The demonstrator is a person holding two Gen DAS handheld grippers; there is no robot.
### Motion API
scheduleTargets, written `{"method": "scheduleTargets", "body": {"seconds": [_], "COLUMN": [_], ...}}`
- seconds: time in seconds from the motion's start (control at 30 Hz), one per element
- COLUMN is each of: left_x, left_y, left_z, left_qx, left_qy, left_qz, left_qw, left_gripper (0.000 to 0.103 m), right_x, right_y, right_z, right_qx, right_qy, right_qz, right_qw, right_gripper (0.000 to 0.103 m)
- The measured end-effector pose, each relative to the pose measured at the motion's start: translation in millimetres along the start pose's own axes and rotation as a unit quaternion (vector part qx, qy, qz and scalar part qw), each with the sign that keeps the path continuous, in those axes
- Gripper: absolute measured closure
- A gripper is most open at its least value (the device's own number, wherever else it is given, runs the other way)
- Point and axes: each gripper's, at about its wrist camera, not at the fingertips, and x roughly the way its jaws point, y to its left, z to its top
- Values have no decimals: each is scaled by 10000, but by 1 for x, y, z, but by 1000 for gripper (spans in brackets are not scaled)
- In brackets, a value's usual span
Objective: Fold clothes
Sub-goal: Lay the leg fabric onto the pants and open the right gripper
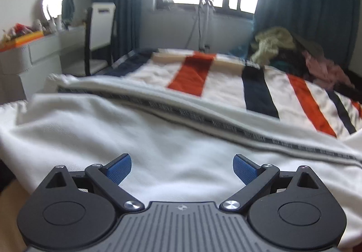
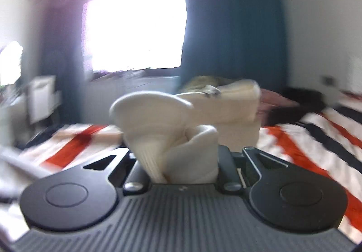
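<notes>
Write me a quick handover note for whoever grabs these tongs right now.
Left tongs: open, empty, over the white garment spread on the striped bed cover.
Right tongs: shut on a bunched cream-white fabric, lifted above the bed; that view is blurred.
Done: one end of fabric picked up; no finished fold shows.
Left: complete the fold, then the unfolded clothes pile at the far right of the bed.

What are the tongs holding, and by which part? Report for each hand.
Right tongs: shut on a bunched fold of the white garment; which part of it cannot be told. Left tongs: open above the white garment, holding nothing.
</notes>
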Motion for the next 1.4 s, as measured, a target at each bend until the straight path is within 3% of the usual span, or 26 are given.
{"method": "scheduleTargets", "body": {"seconds": [0.13, 0.37, 0.47, 0.57, 0.77, 0.87, 0.93, 1.0, 1.1, 1.27, 1.4], "left_x": [-11, -13, -15, -17, -21, -21, -21, -21, -20, -25, -33], "left_y": [9, 35, 44, 55, 73, 69, 63, 59, 55, 48, 23], "left_z": [9, 20, 23, 24, 22, 22, 22, 21, 19, 12, 3], "left_qx": [-128, -917, -1100, -1118, -1433, -1342, -1216, -1122, -1049, -919, -300], "left_qy": [-262, -172, -265, -327, -278, -302, -330, -311, -243, -222, -336], "left_qz": [97, -6, -9, 124, 161, 136, 112, 110, 94, -149, -465], "left_qw": [9995, 9956, 9936, 9931, 9892, 9904, 9920, 9931, 9941, 9954, 9979], "left_gripper": [6, 6, 5, 5, 5, 5, 5, 5, 5, 5, 5], "right_x": [6, 7, -3, -1, 20, 16, 11, 6, -17, -64, -74], "right_y": [94, 159, 168, 183, 204, 188, 175, 163, 155, 139, 113], "right_z": [-43, -100, -83, -70, -83, -81, -77, -72, -64, -43, -31], "right_qx": [-1357, -2395, -2295, -2099, -1319, -746, -303, 135, 532, 377, 377], "right_qy": [496, 1312, 942, 707, 1206, 1496, 1663, 1824, 1979, 1708, 1609], "right_qz": [949, 1298, 1225, 1425, 1610, 1959, 2248, 2518, 2411, 1792, 1019], "right_qw": [9849, 9532, 9610, 9647, 9706, 9663, 9596, 9503, 9486, 9681, 9810], "right_gripper": [85, 85, 85, 85, 82, 59, 17, 14, 14, 14, 14]}}
